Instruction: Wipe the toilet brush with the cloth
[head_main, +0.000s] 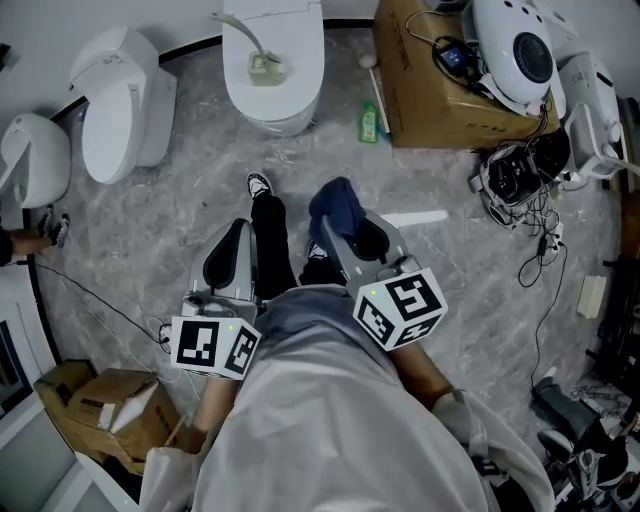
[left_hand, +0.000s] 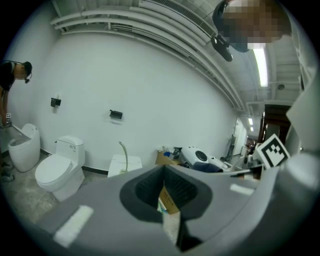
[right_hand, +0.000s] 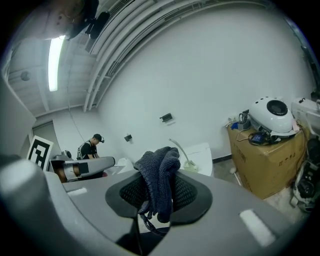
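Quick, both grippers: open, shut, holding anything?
Left gripper: shut, nothing between its jaws.
Right gripper: shut on the dark blue cloth.

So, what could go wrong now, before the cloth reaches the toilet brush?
1. The right gripper pinches the cloth only as a loose bunch, so it may slip out during rubbing.
2. The toilet brush stands in a small holder on top of a white fixture. The left gripper is shut and empty, so a push could tip the brush over.
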